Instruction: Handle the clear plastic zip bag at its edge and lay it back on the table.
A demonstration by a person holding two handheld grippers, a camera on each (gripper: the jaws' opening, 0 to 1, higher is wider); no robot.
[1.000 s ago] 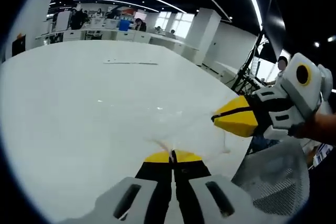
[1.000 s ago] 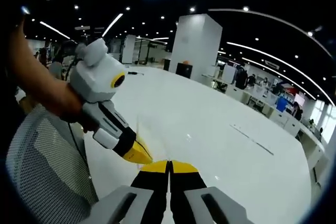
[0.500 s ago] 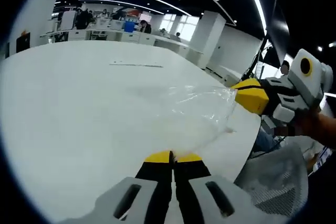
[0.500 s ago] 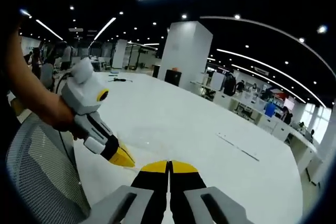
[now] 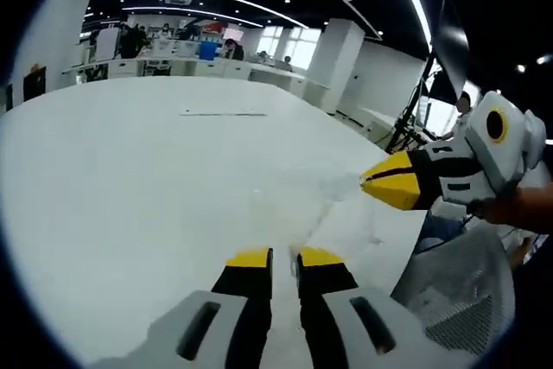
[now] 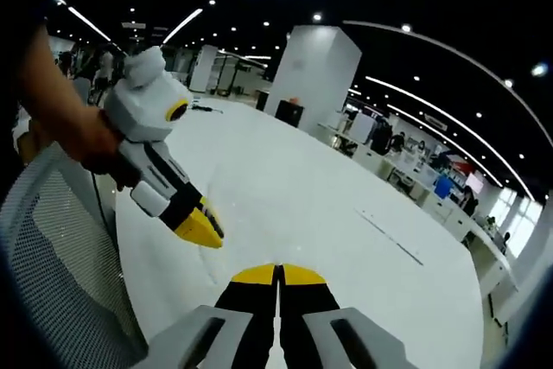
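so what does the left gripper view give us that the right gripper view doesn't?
Left gripper view: the left gripper with its jaws parted, the clear zip bag as a faint film on the table ahead, the right gripper beside it. Right gripper view: the right gripper's jaws shut, a hand holding the left gripper; the bag is too faint to tell. Both: white table, mesh chair.

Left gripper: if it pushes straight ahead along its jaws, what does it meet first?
Probably the clear zip bag, lying just past the open left gripper on the white table. The film is faint and depth is unclear; beyond it there is bare tabletop. The right gripper sits off to one side.
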